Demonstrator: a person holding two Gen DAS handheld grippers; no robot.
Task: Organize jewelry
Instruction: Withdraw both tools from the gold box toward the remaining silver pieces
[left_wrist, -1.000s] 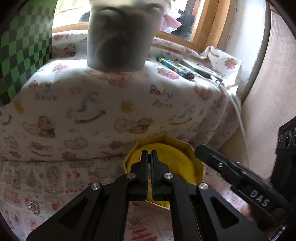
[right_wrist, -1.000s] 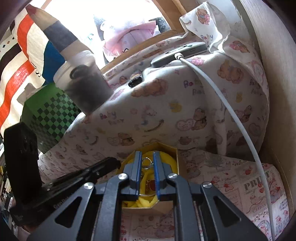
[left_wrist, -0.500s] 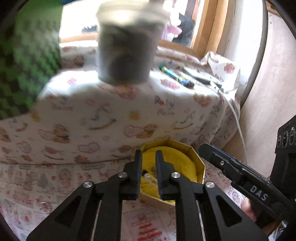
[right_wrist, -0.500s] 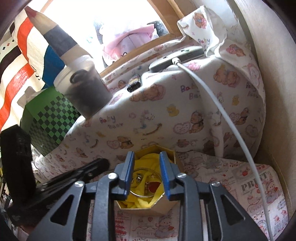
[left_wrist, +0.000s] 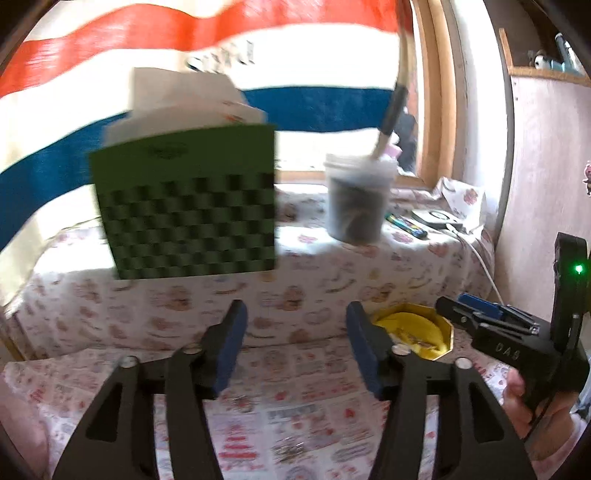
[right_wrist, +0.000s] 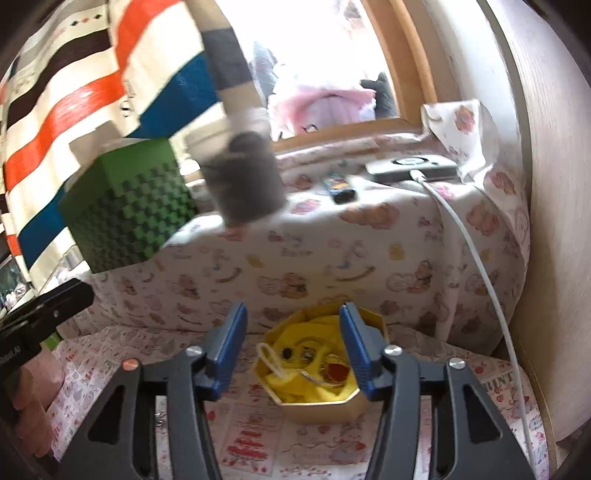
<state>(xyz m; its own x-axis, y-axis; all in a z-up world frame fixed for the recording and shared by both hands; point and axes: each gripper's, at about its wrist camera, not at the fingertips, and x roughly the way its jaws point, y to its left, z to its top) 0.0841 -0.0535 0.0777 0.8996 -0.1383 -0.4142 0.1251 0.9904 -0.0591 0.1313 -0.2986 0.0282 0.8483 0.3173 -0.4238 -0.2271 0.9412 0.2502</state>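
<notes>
Both my grippers sitting wide open and empty, left gripper (left_wrist: 293, 332) hovering over the printed cloth (left_wrist: 295, 417), right gripper (right_wrist: 293, 338) framing the yellow-lined box (right_wrist: 314, 369), jewelry (right_wrist: 314, 363) lying inside it, box resting against the covered ledge (right_wrist: 332, 258).

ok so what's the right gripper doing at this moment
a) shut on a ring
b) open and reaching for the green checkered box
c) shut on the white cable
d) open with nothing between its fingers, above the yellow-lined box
d: in the right wrist view the right gripper has its blue-padded fingers spread wide with nothing held, and the yellow-lined box with jewelry in it lies just beyond and below them.
</notes>
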